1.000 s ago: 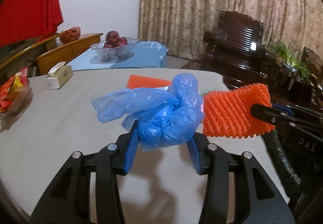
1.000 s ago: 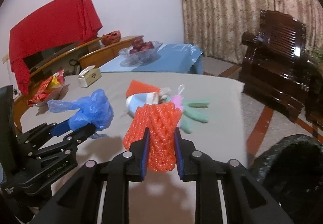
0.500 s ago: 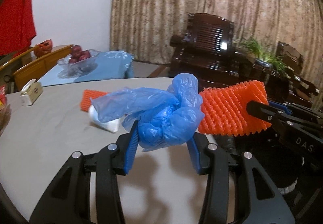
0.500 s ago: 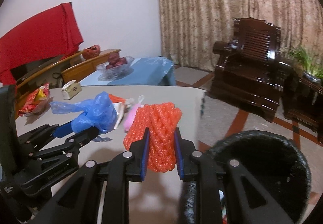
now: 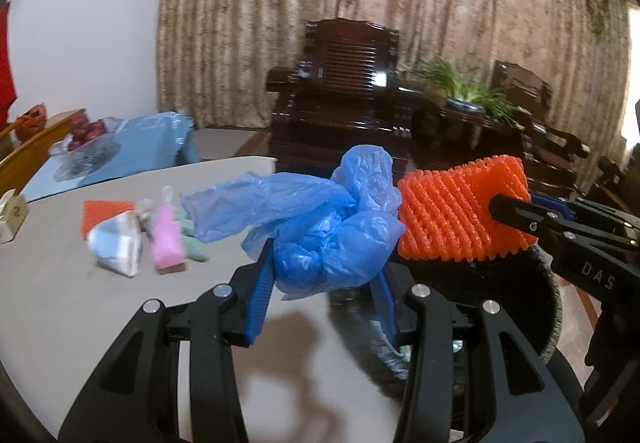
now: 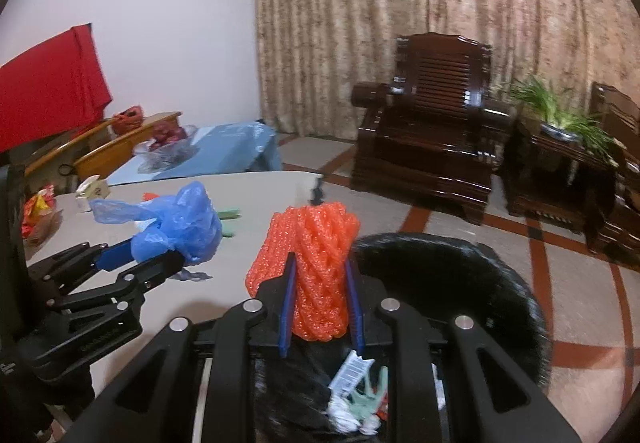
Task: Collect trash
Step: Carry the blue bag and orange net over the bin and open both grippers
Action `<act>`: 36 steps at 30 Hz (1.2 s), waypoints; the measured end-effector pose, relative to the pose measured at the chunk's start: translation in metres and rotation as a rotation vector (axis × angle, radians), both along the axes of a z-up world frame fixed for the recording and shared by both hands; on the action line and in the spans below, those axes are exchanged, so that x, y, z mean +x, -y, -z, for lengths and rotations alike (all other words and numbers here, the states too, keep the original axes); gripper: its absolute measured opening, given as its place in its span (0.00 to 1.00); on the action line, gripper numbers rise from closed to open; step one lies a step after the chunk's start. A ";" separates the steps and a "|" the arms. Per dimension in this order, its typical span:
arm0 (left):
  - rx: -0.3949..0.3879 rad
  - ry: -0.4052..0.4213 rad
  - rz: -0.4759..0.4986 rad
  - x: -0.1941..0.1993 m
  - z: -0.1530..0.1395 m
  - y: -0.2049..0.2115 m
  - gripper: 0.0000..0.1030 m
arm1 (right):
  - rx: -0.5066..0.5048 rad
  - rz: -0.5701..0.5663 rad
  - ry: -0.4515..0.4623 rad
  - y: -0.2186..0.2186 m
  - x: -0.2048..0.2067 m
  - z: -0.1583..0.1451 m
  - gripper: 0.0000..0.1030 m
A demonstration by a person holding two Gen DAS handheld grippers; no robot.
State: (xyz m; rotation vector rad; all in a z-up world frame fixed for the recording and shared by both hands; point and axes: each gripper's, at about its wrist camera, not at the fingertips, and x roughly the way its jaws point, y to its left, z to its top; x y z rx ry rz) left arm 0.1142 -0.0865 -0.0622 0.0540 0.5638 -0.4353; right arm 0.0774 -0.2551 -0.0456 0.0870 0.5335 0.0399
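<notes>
My right gripper (image 6: 320,307) grasps the orange foam net (image 6: 310,263) above the black trash bin (image 6: 460,283); beside the bin, my left gripper (image 5: 324,283) grasps the blue plastic bag (image 5: 320,227).

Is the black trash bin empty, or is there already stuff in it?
Not empty. The right wrist view looks down into the black bin and shows white and green scraps at the bottom. How full it is, I cannot tell.

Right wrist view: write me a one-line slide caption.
Right gripper holds an orange foam net above the black trash bin; left gripper carries a blue plastic bag.
</notes>
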 end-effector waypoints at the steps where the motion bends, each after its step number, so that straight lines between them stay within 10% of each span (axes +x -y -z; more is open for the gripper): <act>1: -0.001 -0.003 0.011 0.001 0.001 0.005 0.42 | 0.001 0.013 -0.001 0.006 -0.003 0.001 0.22; 29: 0.022 -0.133 0.253 0.012 0.070 0.118 0.47 | -0.011 0.225 -0.137 0.098 -0.037 0.059 0.22; 36: -0.002 -0.168 0.269 0.014 0.076 0.110 0.68 | -0.016 0.241 -0.170 0.101 -0.036 0.070 0.50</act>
